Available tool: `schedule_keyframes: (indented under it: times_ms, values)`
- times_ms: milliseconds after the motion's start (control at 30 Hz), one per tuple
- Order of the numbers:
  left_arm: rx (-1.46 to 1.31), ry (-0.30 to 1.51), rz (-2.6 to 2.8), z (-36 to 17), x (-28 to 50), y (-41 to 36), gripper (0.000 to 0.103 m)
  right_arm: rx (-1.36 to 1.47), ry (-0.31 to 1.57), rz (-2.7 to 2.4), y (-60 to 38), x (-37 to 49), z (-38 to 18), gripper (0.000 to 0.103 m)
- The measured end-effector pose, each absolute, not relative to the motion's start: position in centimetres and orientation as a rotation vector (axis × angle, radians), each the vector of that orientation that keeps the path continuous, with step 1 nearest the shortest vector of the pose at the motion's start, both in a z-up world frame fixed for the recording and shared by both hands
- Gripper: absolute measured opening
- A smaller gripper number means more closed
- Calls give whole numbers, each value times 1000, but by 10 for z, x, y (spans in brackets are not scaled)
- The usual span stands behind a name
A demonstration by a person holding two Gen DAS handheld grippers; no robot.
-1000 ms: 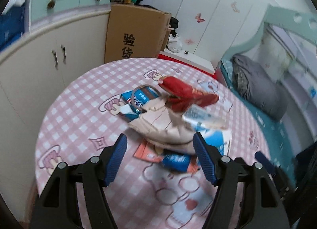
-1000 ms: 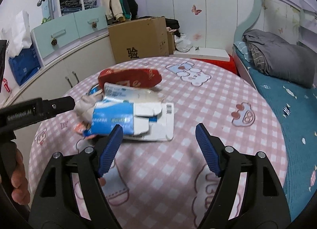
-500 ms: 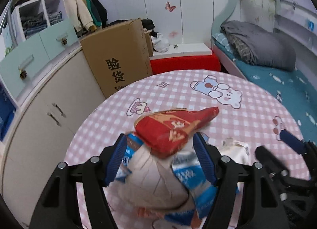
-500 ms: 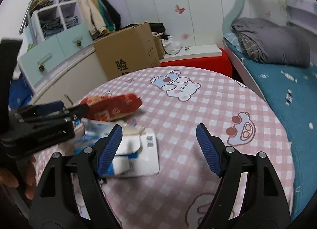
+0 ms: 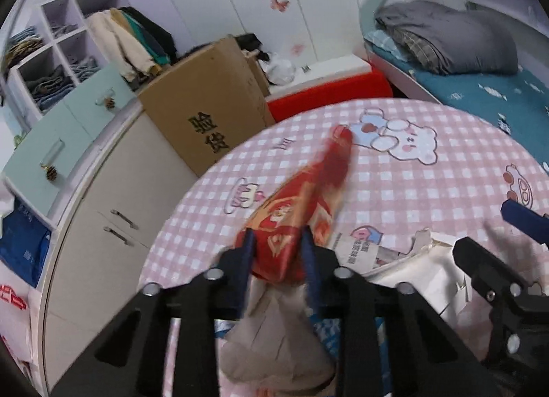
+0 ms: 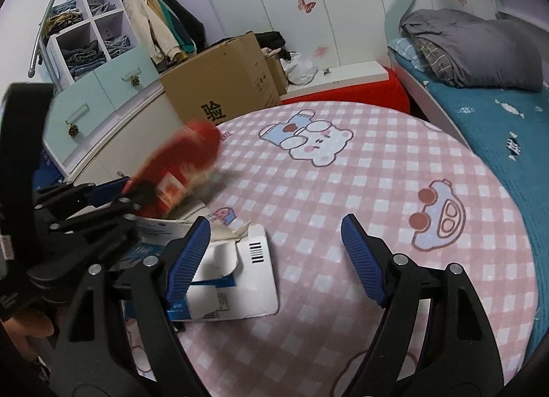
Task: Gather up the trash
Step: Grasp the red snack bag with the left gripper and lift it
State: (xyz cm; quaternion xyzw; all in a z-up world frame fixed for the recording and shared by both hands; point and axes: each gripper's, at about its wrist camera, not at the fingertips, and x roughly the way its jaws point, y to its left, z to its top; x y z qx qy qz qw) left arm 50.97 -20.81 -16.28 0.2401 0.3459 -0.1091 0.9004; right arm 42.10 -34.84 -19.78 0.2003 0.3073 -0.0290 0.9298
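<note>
Left hand-held gripper [image 5: 278, 254] just closed, pinching red wrapper [image 5: 302, 215]; right hand-held gripper [image 6: 291, 256] agape, empty; flattened carton [image 6: 236, 280] remains on worktop [image 6: 360, 191].

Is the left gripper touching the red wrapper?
Touching. The left wrist view shows the left gripper with its jaws just closed, both blue pads pressed against the red wrapper between them.

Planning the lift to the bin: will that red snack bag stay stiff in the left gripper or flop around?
Probably floppy: the red snack bag is pinched at one end by the left gripper, its long free end blurred as if swinging. It looks flattened and empty, so likely light.
</note>
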Motion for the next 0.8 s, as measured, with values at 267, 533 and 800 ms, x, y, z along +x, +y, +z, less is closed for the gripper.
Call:
schedule_keyframes:
  times_ms: [267, 533, 800]
  values:
    - [303, 622, -168, -126, 472, -160, 23, 356, 651, -10, -332, 407, -190, 78]
    - [185, 634, -129, -123, 424, -116, 23, 62, 745, 94, -285, 387, -192, 78]
    - [60, 719, -114, -146, 406, -86, 23, -356, 756, 15, -240, 398, -210, 80]
